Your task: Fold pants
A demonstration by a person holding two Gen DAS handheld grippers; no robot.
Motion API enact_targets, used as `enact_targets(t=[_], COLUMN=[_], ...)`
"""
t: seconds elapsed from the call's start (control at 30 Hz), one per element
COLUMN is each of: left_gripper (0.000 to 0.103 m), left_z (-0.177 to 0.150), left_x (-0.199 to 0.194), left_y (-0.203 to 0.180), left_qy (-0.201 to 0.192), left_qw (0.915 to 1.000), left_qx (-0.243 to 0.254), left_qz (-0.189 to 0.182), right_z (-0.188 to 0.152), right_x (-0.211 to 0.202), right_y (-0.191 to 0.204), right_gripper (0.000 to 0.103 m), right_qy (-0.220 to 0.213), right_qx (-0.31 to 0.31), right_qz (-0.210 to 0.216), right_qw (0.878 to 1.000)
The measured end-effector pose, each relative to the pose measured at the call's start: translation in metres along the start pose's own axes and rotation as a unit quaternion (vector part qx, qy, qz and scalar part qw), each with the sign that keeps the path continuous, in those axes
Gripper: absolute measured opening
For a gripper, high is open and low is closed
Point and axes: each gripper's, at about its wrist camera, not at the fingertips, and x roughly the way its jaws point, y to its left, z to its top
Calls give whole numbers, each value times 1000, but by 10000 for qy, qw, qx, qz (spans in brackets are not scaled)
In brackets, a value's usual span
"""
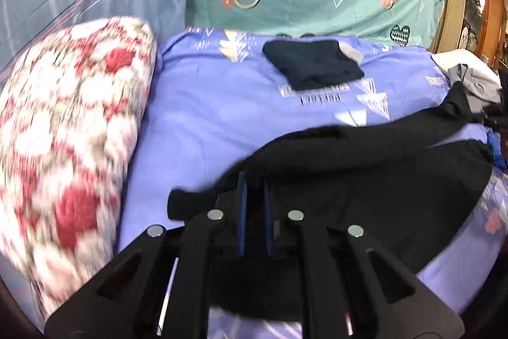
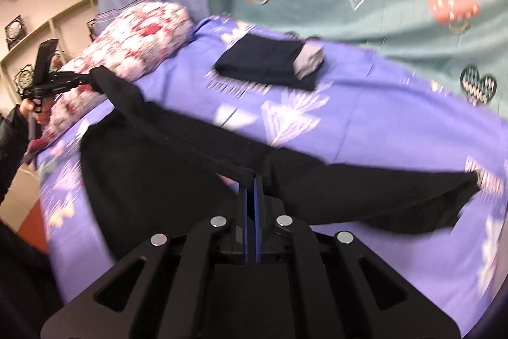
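Left wrist view: the black pants [image 1: 365, 167] are seen on the purple sheet [image 1: 203, 104], near the front edge of the bed, w/ a flowered pillow [image 1: 70, 129] at the left. The left gripper [image 1: 254, 189] is closed tight on a fold of the waist end, no gap visible btw the blue pads. The fabric is judged soft and light; it sags between the grips, so the waistband edge is the best place to be held.

Right wrist view: the right gripper [image 2: 252, 180] is pinched shut on the waistband too. The band is stretched from it up-left to the left gripper [image 2: 87, 78]. The long axis is judged to run across the bed, legs pointing right, cuff [image 2: 470, 180] at far right. A folded dark garment [image 2: 270, 62] is lying behind.
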Motion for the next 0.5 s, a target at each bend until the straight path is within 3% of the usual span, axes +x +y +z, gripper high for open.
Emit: enact_targets(t=[0.2,0.5], left_gripper=[9,9], left_z=[-48,-62], left_x=[-7,-26], left_y=[-4,-1], left_qy=[235,103], left_qw=[9989,9986], left_qx=[-409,-521], left_qz=[3,76], right_z=[-46,-59], right_x=[16,-13], right_y=[28,47], right_gripper=[3,3], right_qy=[359,278], right_qx=[92,-22], right_qz=[197,80], right_qw=[9991,9996])
